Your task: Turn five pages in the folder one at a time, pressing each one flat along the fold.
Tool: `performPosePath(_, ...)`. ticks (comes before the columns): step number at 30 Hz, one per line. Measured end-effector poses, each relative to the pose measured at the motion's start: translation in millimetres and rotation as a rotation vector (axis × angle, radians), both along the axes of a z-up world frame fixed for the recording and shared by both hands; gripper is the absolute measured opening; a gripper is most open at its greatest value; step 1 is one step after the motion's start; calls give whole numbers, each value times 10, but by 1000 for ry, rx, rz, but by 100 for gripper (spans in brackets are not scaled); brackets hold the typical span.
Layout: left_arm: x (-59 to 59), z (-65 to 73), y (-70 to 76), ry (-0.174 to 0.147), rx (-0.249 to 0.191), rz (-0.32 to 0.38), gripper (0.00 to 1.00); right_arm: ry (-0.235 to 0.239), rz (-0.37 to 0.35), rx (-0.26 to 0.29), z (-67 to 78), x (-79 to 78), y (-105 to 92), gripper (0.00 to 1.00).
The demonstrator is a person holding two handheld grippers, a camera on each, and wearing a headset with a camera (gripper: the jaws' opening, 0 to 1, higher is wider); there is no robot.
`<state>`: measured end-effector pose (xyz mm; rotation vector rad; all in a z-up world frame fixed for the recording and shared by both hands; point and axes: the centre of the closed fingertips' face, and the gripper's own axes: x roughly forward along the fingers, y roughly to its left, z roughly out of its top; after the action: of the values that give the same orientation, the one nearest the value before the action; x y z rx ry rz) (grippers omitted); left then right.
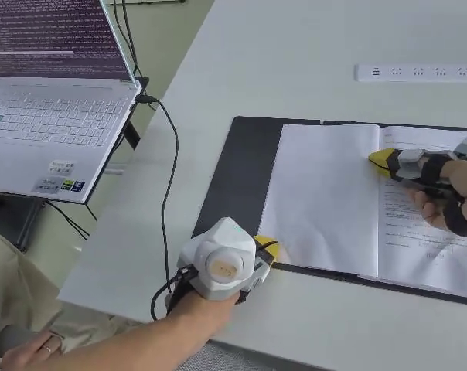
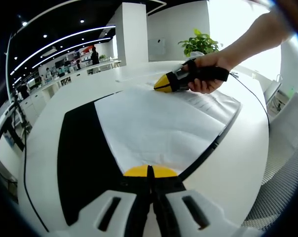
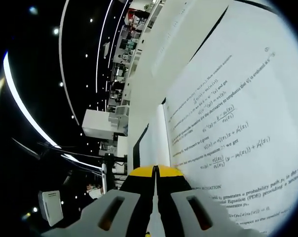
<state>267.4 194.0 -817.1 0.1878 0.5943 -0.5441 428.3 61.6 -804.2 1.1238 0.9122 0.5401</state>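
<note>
Folder (image 1: 233, 178) lies open on the white table (image 1: 295, 54) in the head view. Its black cover stretches out ahead of the left gripper (image 1: 266, 249), which sits at the near corner of the blank page (image 1: 322, 193). The right gripper (image 1: 382, 160) has its yellow tip down by the fold, with the printed page (image 1: 427, 239) under the hand. A laptop (image 1: 48, 116) is way off to the left gripper's left.

Left gripper view: jaws closed together, tips right at the blank page's edge, right gripper across the sheet.

Right gripper view: jaws together too, nothing between them, resting on the printed page just beside the fold.
</note>
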Motion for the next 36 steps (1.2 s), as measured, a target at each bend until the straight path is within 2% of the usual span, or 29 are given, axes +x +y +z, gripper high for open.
performPosePath(5, 1, -3, 1, 1, -1, 3, 0, 3, 30, 14, -36, -103, -7, 0)
performPosePath(19, -1, -7, 1, 0, 10, -10, 0, 21, 114, 47, -7, -660, 44, 0)
performPosePath(30, 1, -10, -1, -2, 18, -13, 0, 34, 174, 60, 23, -1138, 79, 0)
performPosePath(36, 1, -11, -1, -5, 24, -20, 0, 41, 246, 61, 23, -1456, 117, 0)
